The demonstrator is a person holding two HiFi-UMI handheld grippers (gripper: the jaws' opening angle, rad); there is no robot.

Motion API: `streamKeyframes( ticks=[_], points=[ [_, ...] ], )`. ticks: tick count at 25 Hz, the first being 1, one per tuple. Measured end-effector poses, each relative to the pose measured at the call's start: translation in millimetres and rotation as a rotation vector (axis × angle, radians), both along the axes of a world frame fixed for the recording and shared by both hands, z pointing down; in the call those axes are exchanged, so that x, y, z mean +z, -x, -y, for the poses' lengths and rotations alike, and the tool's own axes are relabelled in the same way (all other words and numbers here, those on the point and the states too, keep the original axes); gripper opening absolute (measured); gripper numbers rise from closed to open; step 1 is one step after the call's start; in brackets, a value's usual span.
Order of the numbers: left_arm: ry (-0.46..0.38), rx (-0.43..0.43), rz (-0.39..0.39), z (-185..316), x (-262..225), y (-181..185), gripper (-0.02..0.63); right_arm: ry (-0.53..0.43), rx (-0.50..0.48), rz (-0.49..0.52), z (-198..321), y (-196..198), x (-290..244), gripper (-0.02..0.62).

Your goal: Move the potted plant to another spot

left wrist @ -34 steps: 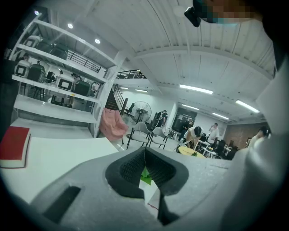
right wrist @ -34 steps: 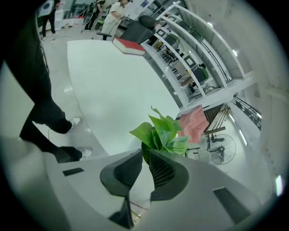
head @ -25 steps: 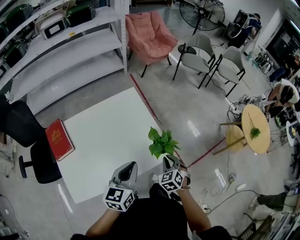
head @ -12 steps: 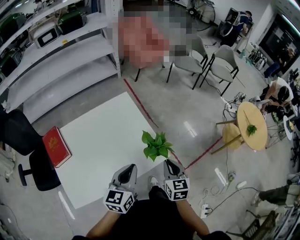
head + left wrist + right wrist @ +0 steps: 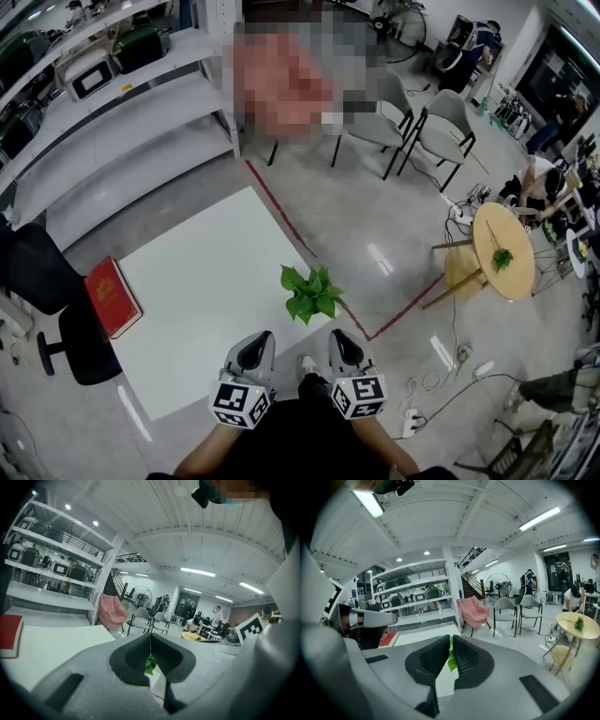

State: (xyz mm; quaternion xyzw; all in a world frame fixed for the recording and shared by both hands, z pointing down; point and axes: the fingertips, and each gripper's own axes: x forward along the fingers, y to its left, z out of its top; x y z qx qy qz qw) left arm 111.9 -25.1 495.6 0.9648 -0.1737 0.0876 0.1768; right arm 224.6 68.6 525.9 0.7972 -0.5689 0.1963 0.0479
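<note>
Potted plant [image 5: 309, 292] stood on counter [image 5: 202, 281]; left gripper [image 5: 259, 339] and right gripper [image 5: 337, 337] jaws were closed, empty. Probably light, leaves fragile: grip the pot.

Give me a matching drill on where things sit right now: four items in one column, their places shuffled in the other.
1 potted plant
2 red book
3 black office chair
4 round yellow table

A on the floor, beside the left edge of the white table
B on the white table, at its left edge
C on the white table, near its right corner
D on the floor, far right

Pairs: 1-C, 2-B, 3-A, 4-D
</note>
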Motion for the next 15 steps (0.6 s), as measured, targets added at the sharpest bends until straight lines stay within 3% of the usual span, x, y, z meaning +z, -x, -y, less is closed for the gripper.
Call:
streamKeyframes(
  ticks=[15],
  points=[
    [-0.001,0.02,0.005,-3.5,2.6,-6.1,0.017,-0.013,-0.004,0.007,-2.5,5.6,-1.9,0.012]
  ],
)
